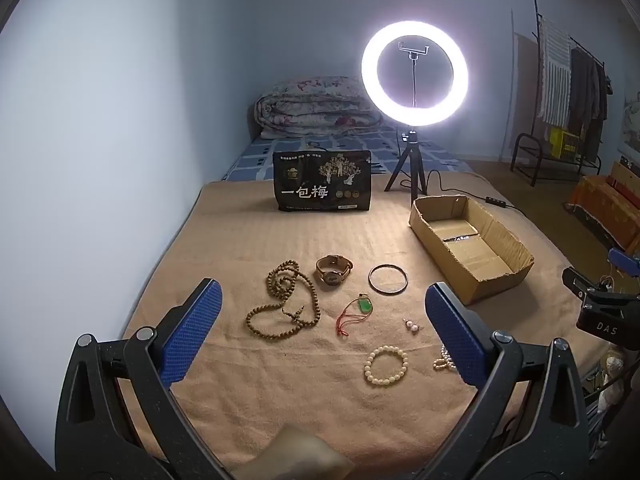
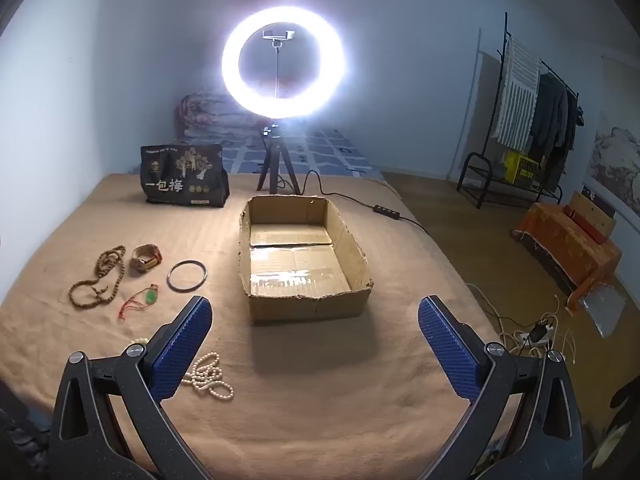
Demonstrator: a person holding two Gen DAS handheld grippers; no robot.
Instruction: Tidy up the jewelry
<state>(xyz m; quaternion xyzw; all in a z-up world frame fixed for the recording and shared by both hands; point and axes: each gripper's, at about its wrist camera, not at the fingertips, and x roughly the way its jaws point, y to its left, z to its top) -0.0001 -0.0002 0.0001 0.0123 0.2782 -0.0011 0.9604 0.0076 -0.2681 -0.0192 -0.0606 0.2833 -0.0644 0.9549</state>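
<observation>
Jewelry lies on a tan blanket (image 1: pixel 280 248): a long wooden bead string (image 1: pixel 282 304), a watch (image 1: pixel 333 270), a dark bangle (image 1: pixel 388 279), a green pendant on red cord (image 1: pixel 358 312), a pair of pink pearl earrings (image 1: pixel 412 324), a cream bead bracelet (image 1: pixel 386 365) and a pearl necklace (image 2: pixel 208 376). An empty open cardboard box (image 2: pixel 304 256) stands to the right. My left gripper (image 1: pixel 324 332) is open above the jewelry. My right gripper (image 2: pixel 314 344) is open in front of the box, holding nothing. The right gripper also shows in the left wrist view (image 1: pixel 608 304).
A lit ring light on a tripod (image 1: pixel 414 72) and a black snack bag (image 1: pixel 322 182) stand at the blanket's far edge. A cable with a switch (image 2: pixel 386 212) runs off right. A folded quilt (image 1: pixel 316 108) lies behind; clothes rack (image 2: pixel 532 120) and floor cables (image 2: pixel 536 332) are at right.
</observation>
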